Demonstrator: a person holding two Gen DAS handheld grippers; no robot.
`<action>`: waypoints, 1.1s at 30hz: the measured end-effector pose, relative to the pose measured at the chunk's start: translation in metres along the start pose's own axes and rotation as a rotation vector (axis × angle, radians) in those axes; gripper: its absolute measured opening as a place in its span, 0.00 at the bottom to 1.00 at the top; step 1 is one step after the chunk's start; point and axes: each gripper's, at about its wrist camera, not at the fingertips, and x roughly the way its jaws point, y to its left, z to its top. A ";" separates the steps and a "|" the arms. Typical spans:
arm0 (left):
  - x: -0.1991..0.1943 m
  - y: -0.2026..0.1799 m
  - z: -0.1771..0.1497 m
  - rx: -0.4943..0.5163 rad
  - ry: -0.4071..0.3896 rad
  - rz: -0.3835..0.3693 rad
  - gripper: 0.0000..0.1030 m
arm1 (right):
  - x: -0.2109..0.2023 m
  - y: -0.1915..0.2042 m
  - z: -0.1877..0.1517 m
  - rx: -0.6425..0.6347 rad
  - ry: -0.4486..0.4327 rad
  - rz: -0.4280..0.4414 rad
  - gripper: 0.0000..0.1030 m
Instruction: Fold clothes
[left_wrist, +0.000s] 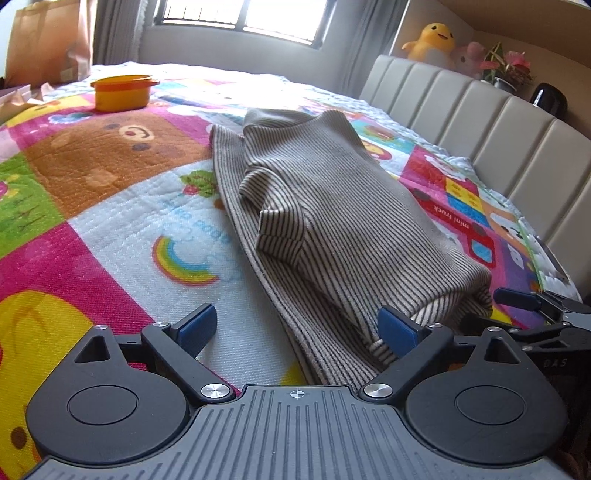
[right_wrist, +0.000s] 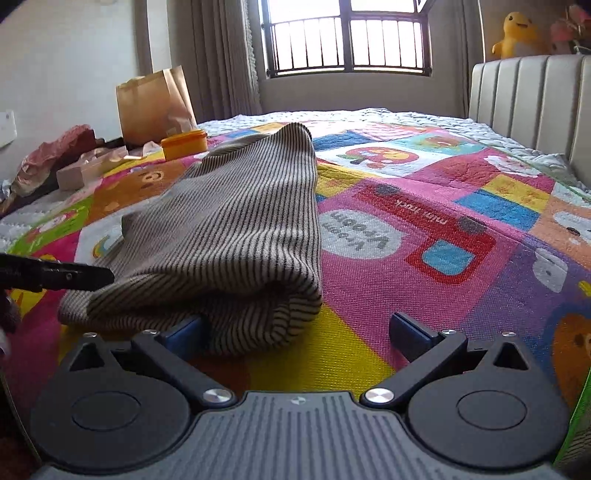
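Both tongs gape wide — left gripper, right gripper — neither pinching the striped garment. At two o'clock the quilt reads "mini truck".

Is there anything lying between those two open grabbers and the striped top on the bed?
Nothing visible. The striped top lies right at the open left gripper and right gripper, its near edge against their fingers. The orange tub sits far off on the quilt.
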 end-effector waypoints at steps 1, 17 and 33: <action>0.001 0.000 0.000 -0.001 -0.001 -0.003 0.97 | -0.005 0.000 0.002 0.007 -0.022 0.012 1.00; -0.015 -0.004 0.030 0.029 -0.033 -0.020 1.00 | 0.031 0.038 0.026 -0.174 0.035 0.077 0.65; 0.010 -0.006 0.019 0.081 0.049 0.010 1.00 | -0.016 0.077 0.018 -0.658 0.033 0.189 0.85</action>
